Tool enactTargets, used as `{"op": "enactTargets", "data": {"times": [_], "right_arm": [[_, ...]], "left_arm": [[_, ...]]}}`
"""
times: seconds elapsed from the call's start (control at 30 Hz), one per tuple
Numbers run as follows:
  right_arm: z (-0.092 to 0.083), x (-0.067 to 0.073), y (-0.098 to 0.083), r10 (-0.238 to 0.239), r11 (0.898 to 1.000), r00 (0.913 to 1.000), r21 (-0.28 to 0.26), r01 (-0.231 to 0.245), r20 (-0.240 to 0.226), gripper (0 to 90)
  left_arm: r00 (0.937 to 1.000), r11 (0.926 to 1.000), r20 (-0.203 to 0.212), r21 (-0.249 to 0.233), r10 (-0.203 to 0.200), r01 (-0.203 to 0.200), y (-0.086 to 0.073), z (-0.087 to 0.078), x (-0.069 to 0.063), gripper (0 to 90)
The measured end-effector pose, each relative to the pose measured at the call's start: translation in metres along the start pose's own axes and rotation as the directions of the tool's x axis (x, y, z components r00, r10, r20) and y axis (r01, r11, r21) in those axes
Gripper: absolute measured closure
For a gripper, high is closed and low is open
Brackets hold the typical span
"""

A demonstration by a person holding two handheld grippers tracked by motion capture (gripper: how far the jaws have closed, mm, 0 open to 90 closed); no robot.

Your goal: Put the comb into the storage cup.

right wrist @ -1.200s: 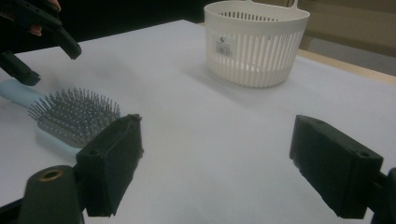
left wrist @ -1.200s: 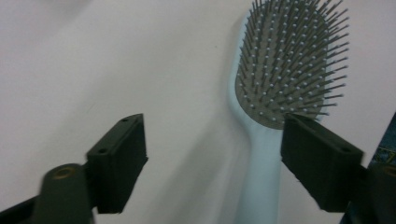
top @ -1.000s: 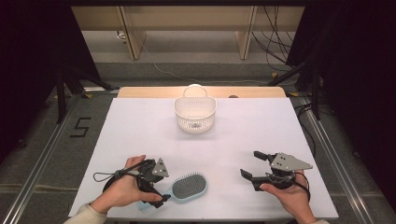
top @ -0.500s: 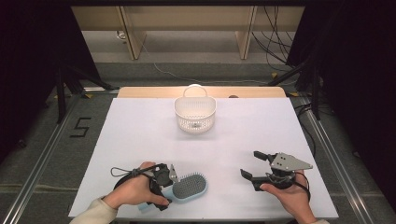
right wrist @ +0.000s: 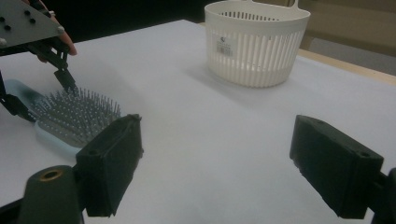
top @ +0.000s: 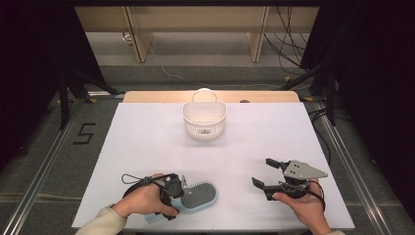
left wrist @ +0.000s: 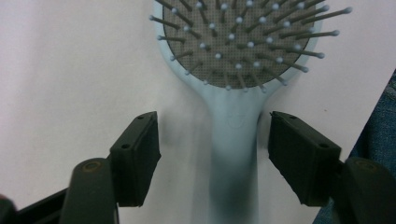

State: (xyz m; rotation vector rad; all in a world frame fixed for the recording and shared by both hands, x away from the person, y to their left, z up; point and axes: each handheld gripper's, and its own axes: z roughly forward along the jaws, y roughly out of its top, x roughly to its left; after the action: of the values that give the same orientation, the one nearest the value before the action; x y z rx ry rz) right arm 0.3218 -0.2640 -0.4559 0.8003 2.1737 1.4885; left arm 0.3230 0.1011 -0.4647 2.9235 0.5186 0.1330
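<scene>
We're seeing one white table [top: 147, 142], one basket [top: 204, 119] sitting far-centre and one hairbrush [top: 198, 196] lying near-left. Of two grippers, left gripper [left wrist: 214, 147] is straddling the handle, jaws just been closing, pads not touching. Right gripper [top: 264, 174] is hanging wide, empty.

Pale blue brush [top: 198, 197] lies flat on white table [top: 147, 142], bristles up, near front edge, left of centre. Oval head w/ grey pad & ball-tipped pins points to table's right; handle runs back under left gripper [left wrist: 212, 154], between its jaws, which have just been closing w/o the pads touching it yet. In right gripper view the brush [right wrist: 74, 119] sits at left, well apart from white slotted basket [right wrist: 257, 42] further back.
</scene>
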Motion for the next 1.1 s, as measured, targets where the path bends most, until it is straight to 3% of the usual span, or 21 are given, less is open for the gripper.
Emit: {"op": "enactTargets", "data": {"times": [0.4, 0.8, 1.1], "right_arm": [[0.0, 0.0, 0.0, 0.0, 1.0, 1.0, 0.003, 0.0, -0.003, 17.8], [0.0, 0.0, 0.0, 0.001, 1.0, 1.0, 0.004, -0.001, -0.005, 17.7], [0.0, 0.001, 0.0, 0.002, 1.0, 1.0, 0.006, -0.002, -0.007, 17.8]], "left_arm": [[0.9986, 0.9986, 0.04, 0.039, 0.034, -0.035, 0.008, 0.001, -0.002, 50.2], [0.9981, 0.9979, 0.062, 0.063, 0.009, -0.013, 0.011, 0.0, -0.004, 61.6], [0.9992, 0.9977, 0.039, 0.067, -0.009, 0.006, 0.012, 0.0, -0.006, 68.3]]}}
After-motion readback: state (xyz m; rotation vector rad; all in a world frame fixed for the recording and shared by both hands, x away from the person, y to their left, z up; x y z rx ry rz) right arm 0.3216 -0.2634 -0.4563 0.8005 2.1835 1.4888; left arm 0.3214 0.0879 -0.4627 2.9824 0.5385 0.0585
